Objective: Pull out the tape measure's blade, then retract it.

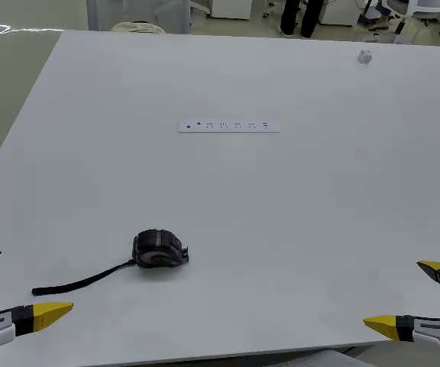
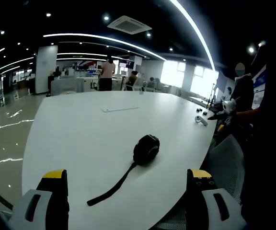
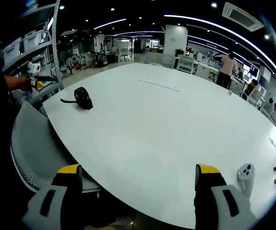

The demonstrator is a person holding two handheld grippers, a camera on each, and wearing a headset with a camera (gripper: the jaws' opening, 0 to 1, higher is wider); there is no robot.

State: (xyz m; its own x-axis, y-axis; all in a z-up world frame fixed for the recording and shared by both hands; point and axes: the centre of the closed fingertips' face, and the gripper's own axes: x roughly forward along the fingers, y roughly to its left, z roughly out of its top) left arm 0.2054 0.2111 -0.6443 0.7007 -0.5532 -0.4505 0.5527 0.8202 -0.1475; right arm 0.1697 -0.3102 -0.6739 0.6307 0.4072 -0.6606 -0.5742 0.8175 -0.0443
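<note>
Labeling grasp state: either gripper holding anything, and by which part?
Nothing held. Left gripper and right gripper are open and empty; the tape measure lies free on the table.

No text can be read; the marks on the power strip point(image 1: 228, 126), at one o'clock from the tape measure point(image 1: 157, 248), are too small to tell.

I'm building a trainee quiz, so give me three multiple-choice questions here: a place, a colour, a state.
1. Where is the tape measure? A) near table edge, by the left gripper B) far edge C) off the table
2. Colour of the fingertips? A) red B) yellow C) green
3. Left gripper's state? A) open, empty B) shut on the strap C) shut, empty
Answers: 1 A, it lies near that gripper; 2 B, tips are yellow; 3 A, jaws stand apart, nothing between.
</note>
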